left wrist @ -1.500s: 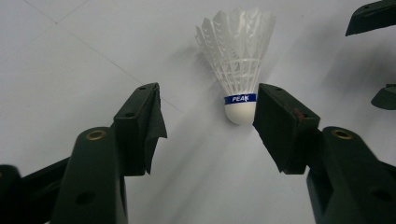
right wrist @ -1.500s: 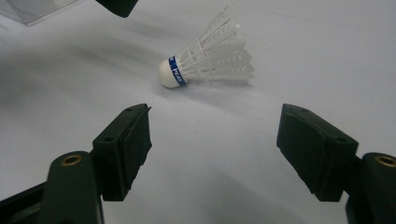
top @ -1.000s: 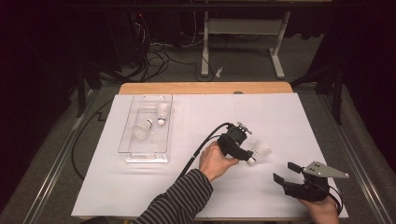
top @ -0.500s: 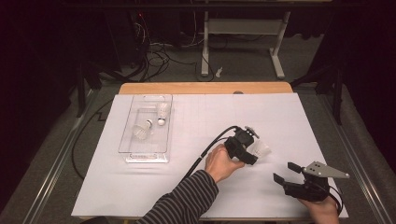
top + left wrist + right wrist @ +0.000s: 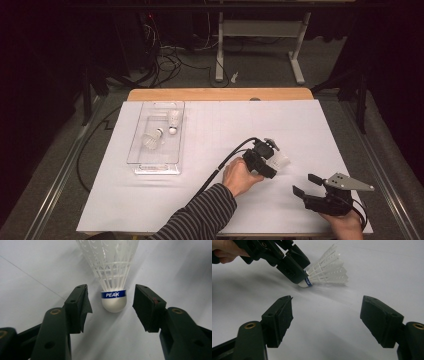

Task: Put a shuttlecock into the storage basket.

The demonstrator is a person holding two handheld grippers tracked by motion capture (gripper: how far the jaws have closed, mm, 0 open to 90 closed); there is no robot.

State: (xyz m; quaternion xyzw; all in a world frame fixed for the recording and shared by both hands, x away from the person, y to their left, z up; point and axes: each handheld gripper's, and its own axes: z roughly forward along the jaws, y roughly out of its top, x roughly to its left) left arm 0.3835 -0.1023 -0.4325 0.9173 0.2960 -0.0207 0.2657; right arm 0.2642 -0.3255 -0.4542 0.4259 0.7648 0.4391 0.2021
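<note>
A clear tray near the left side of the white-covered table holds two white shuttlecocks — one lying toward its far end, the other near its middle. A third shuttlecock with a blue band lies on the table right of centre, its cork tip between the spread jaws of the left hand-held gripper, the pads not touching it. The right hand-held gripper sits near the table's front right — jaws spread and empty.
</note>
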